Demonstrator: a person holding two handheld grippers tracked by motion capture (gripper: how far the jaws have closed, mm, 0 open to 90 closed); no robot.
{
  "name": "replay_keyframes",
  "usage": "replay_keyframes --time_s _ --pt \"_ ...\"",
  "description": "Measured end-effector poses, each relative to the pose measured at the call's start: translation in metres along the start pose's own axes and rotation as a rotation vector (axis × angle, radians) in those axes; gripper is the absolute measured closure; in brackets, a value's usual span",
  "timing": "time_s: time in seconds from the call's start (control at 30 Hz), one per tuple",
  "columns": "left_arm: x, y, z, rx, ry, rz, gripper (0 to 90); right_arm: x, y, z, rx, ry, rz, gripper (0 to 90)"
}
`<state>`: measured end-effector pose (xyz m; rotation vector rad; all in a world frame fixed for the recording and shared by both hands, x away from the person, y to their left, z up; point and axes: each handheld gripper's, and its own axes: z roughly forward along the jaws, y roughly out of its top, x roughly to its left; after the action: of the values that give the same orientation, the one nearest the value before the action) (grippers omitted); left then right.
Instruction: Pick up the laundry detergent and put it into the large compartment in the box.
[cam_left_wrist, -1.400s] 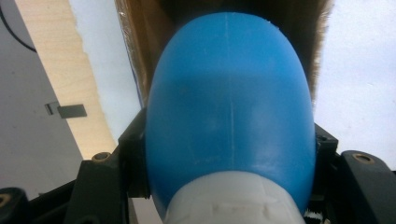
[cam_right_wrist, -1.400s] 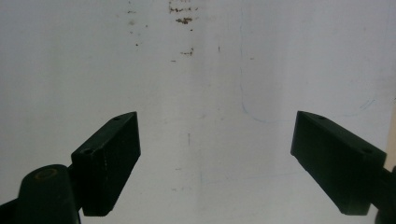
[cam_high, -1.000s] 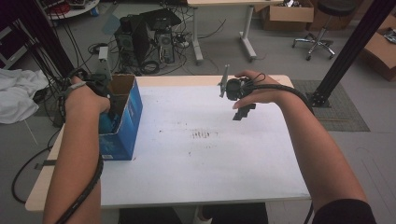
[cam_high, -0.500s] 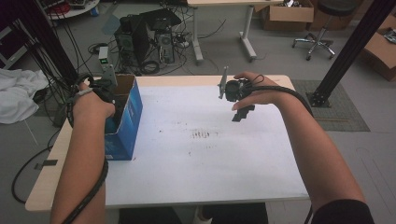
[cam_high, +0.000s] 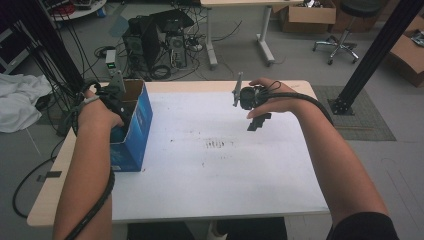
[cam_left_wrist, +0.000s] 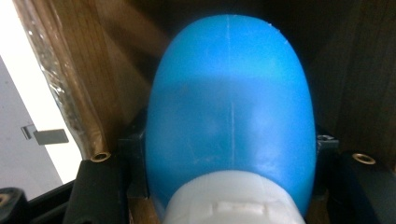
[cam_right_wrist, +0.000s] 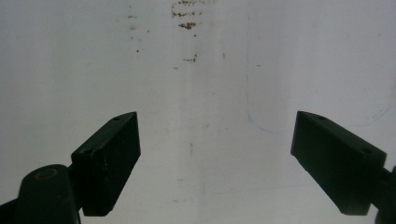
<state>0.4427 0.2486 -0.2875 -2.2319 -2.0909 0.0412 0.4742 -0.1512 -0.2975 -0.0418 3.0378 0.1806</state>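
A white table (cam_high: 225, 170) with a pale wood edge carries dark smudges near its middle; behind it the grey floor holds computer towers, cables and an office chair. An open blue carton (cam_high: 131, 131) stands at the table's left edge. The left gripper (cam_high: 118, 102) reaches down into the carton, clamped on a blue bottle (cam_left_wrist: 231, 121) whose white cap points toward the camera, long axis along the jaws. The right gripper (cam_high: 255, 121) hovers right of the carton, above the table, jaws wide apart.

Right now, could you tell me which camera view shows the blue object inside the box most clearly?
The left gripper view: the blue object, rounded with a white end, sits close between that gripper's jaws, cardboard walls behind it. In the high view the hand covers it inside the blue box. The right gripper view faces the table.
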Motion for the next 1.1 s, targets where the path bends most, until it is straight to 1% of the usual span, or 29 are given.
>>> replay_keyframes --time_s 0.07,0.2,0.5,0.53,0.57,0.6,0.67,0.7,0.77,0.8,0.87,0.93,1.1 --pt "-0.001 0.000 0.000 -0.011 0.004 0.003 37.5 0.000 0.000 0.000 0.004 -0.001 0.001 15.9" --pt "-0.003 0.000 0.000 0.007 0.011 0.002 37.4 0.000 -0.001 -0.002 0.001 -0.004 0.003 15.9" --pt "-0.003 0.000 -0.001 -0.008 0.012 -0.001 37.3 0.002 -0.002 -0.003 0.003 -0.007 0.004 15.9" --pt "-0.003 -0.001 -0.001 -0.011 0.016 -0.008 37.2 0.002 -0.002 -0.003 0.003 -0.007 0.002 15.9" --pt "-0.002 -0.001 -0.002 -0.007 0.018 -0.007 36.3 0.002 -0.002 -0.004 0.003 -0.007 0.002 15.9" --pt "-0.003 -0.001 -0.003 -0.015 0.014 -0.006 35.2 0.003 -0.002 -0.004 0.003 -0.007 0.001 15.9" --pt "-0.003 -0.002 -0.003 -0.015 0.000 0.002 33.1 0.003 -0.002 -0.004 0.003 -0.009 0.001 15.9" --pt "-0.003 -0.002 -0.005 -0.031 -0.003 0.005 31.7 0.003 -0.002 -0.004 0.003 -0.008 0.002 15.9" --pt "-0.003 -0.003 -0.006 -0.030 -0.001 0.003 31.2 0.003 -0.001 -0.003 0.002 -0.007 0.002 15.9" --pt "-0.004 -0.003 -0.007 -0.032 0.004 0.012 31.1 0.003 0.000 -0.003 0.002 -0.006 -0.001 15.9" --pt "-0.004 -0.003 -0.009 -0.042 0.006 0.017 30.6 0.003 0.001 -0.003 0.004 -0.006 -0.006 15.9" --pt "-0.005 -0.004 -0.010 -0.036 0.005 0.017 29.5 0.004 0.002 -0.003 0.003 -0.005 -0.008 15.9" --pt "-0.005 -0.005 -0.015 -0.040 0.007 0.023 28.1 0.004 0.003 -0.004 0.002 -0.008 -0.008 15.9"
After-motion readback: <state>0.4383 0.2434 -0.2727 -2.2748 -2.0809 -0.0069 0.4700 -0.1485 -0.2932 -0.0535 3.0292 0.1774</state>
